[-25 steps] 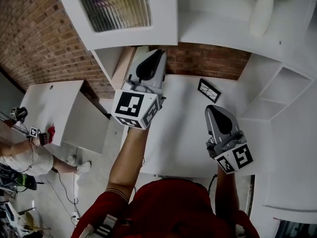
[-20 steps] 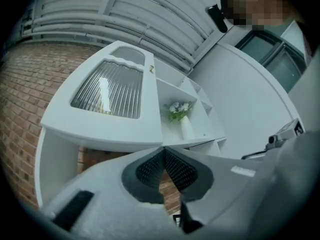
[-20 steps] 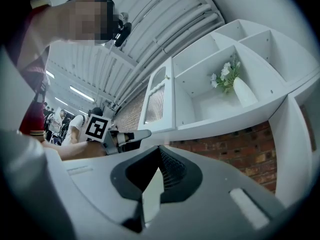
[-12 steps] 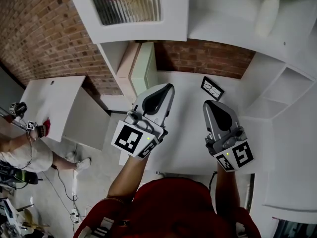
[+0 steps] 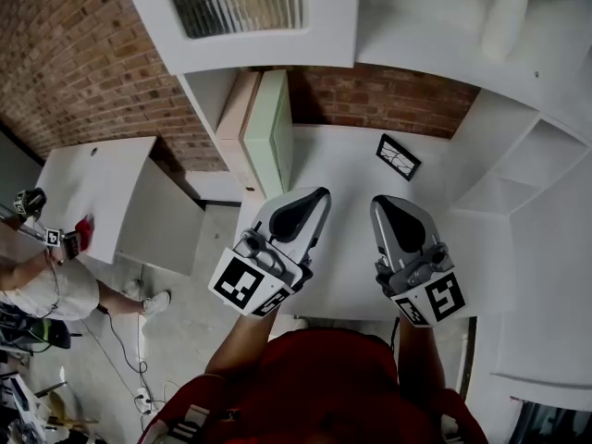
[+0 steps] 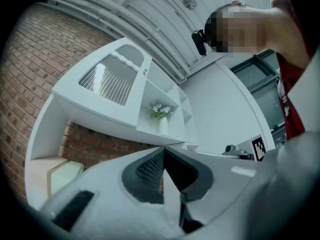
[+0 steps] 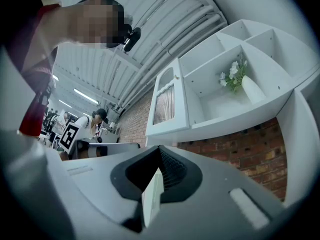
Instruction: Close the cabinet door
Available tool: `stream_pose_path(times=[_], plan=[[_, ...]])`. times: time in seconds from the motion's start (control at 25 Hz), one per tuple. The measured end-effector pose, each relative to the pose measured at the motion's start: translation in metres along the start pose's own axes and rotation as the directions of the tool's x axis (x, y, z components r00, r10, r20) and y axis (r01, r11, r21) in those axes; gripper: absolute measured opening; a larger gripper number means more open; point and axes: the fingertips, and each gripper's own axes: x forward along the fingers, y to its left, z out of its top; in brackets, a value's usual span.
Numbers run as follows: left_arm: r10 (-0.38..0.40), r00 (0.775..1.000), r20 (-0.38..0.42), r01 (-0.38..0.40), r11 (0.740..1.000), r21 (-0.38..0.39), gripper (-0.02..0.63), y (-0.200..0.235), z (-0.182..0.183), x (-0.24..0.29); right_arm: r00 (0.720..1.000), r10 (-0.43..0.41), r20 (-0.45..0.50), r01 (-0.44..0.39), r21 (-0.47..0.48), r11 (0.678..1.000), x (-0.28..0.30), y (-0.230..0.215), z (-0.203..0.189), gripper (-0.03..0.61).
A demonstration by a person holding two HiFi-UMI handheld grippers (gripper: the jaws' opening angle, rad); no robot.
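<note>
The white cabinet door (image 5: pixel 242 12) with a ribbed glass pane hangs high on the wall unit; in the left gripper view the door (image 6: pixel 112 79) looks flush with the shelves beside it, as does the door (image 7: pixel 167 101) in the right gripper view. Below it, over the white desk (image 5: pixel 347 169), my left gripper (image 5: pixel 319 193) points at the brick wall with its jaws shut and nothing between them (image 6: pixel 163 147). Beside it, my right gripper (image 5: pixel 381 202) also points at the wall, shut and empty (image 7: pixel 159 147). Neither touches the door.
A white vase of flowers (image 5: pixel 504 18) stands in the open shelf right of the door. A small framed picture (image 5: pixel 398 157) lies on the desk. A pale green box (image 5: pixel 270 128) stands at the desk's left end. A person (image 5: pixel 37 285) is at another white table (image 5: pixel 97 188) far left.
My left gripper has come down and back from just under the cabinet to beside the right gripper over the desk. The right gripper has drifted slightly left.
</note>
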Motion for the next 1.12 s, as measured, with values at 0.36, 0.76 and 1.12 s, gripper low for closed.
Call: stream_pose_path(times=[0.36, 0.76, 1.12], plan=[[-0.029, 1.000, 0.011, 0.029, 0.999, -0.018, 0.003, -0.001, 0.001, -0.002, 1.000, -0.007, -0.012, 0.006, -0.001, 1.000, -0.002, 0.007, -0.006, 0.012], [-0.052, 0.999, 0.013, 0.053, 0.998, -0.033, 0.003, -0.004, -0.001, -0.003, 0.999, -0.023, -0.048, 0.022, -0.025, 0.999, -0.002, 0.013, -0.011, 0.012], [-0.062, 0.998, 0.020, 0.063, 0.997, -0.033, 0.003, -0.006, 0.002, -0.004, 0.998, -0.034, -0.049, 0.032, -0.037, 0.999, -0.003, 0.015, -0.008, 0.012]])
